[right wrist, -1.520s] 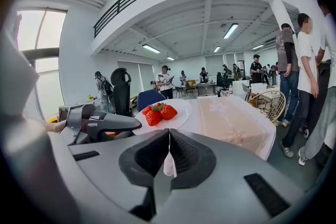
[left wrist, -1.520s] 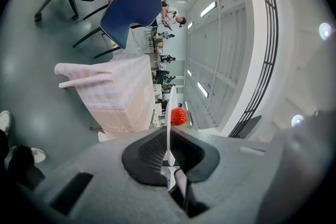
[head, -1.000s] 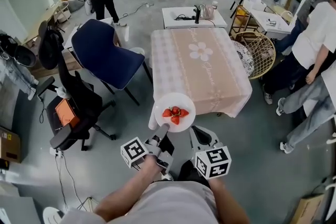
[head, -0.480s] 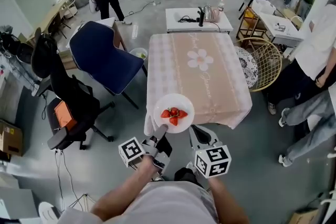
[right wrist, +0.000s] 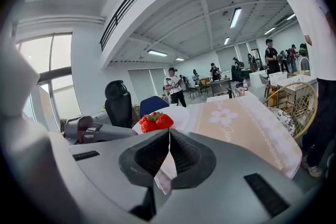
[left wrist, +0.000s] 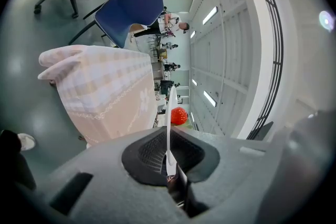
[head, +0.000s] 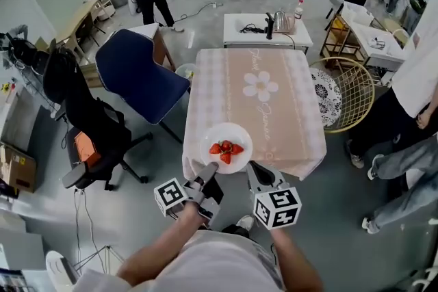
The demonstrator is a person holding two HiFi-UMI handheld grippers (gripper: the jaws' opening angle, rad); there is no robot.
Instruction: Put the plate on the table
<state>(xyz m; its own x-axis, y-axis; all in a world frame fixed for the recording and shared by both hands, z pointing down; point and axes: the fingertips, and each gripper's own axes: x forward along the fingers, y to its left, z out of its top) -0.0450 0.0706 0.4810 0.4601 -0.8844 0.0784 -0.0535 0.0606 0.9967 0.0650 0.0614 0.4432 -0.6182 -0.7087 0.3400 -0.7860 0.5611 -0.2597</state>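
Left hand-held gripper [head: 210, 169] is pinching the near rim of a round white plate [head: 237, 133] carrying red strawberries [head: 226, 148]; right hand-held gripper [head: 254, 171], jaws together, is hovering alongside; pink-clothed desk [head: 274, 116] is lying directly ahead.

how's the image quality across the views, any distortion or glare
Head view: strong fisheye bend, even lighting, plate sharp. Left gripper view: scene turned sideways, plate seen edge-on, dark corners. Right gripper view: fisheye, strawberries sharp, bright windows at left.
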